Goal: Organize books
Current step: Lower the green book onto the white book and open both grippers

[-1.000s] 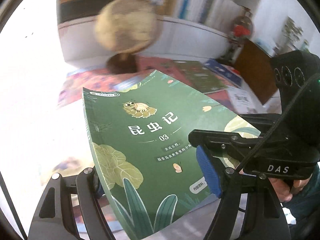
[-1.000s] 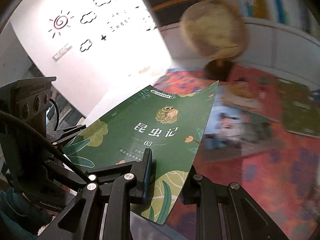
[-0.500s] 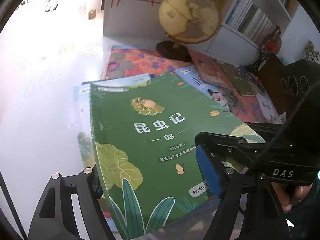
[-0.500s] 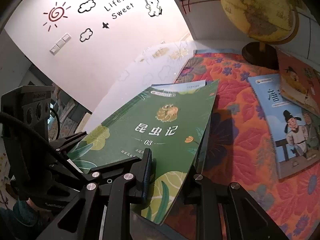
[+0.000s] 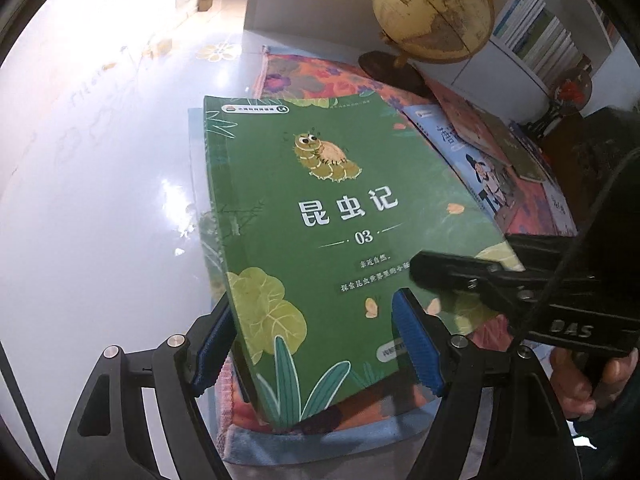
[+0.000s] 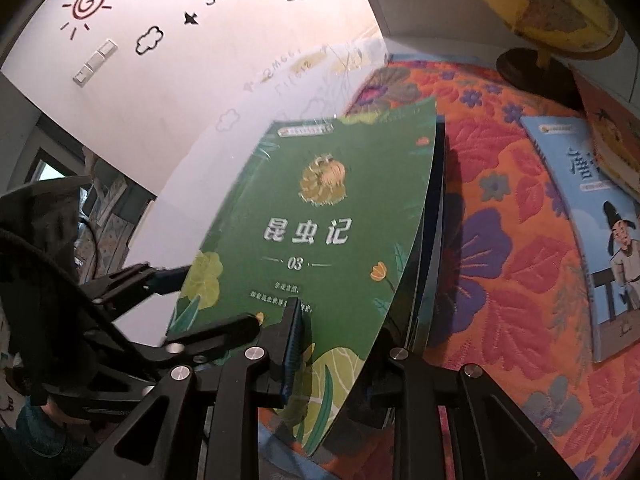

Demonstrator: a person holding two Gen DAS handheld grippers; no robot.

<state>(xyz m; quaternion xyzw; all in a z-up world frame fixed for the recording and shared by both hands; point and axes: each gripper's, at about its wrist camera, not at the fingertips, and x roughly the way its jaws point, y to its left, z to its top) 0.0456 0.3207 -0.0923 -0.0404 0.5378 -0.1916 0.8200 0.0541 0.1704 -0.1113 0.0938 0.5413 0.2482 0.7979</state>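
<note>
A green book with a caterpillar and "03" on its cover [image 5: 344,216] lies low over a stack of other books whose edges [image 5: 196,168] show at its left side. It also shows in the right wrist view [image 6: 320,232]. My left gripper [image 5: 316,340] straddles the book's near left corner with its blue pads wide apart. My right gripper [image 6: 340,352] is shut on the book's near right edge, one finger [image 6: 294,344] on top and the other beneath. The right gripper's fingers [image 5: 460,276] show in the left wrist view on the cover.
A flowered orange rug [image 6: 520,280] covers the floor on the right, glossy white floor [image 5: 100,200] lies left. A blue book with a robed figure [image 6: 600,216] and more books [image 5: 472,120] lie beyond. A globe on a dark stand [image 5: 432,12] and a bookshelf [image 5: 540,40] stand at the back.
Both grippers have carried the green book leftward and down, from in front of the globe to lying over the stack at the rug's left edge. The left jaws now stand open.
</note>
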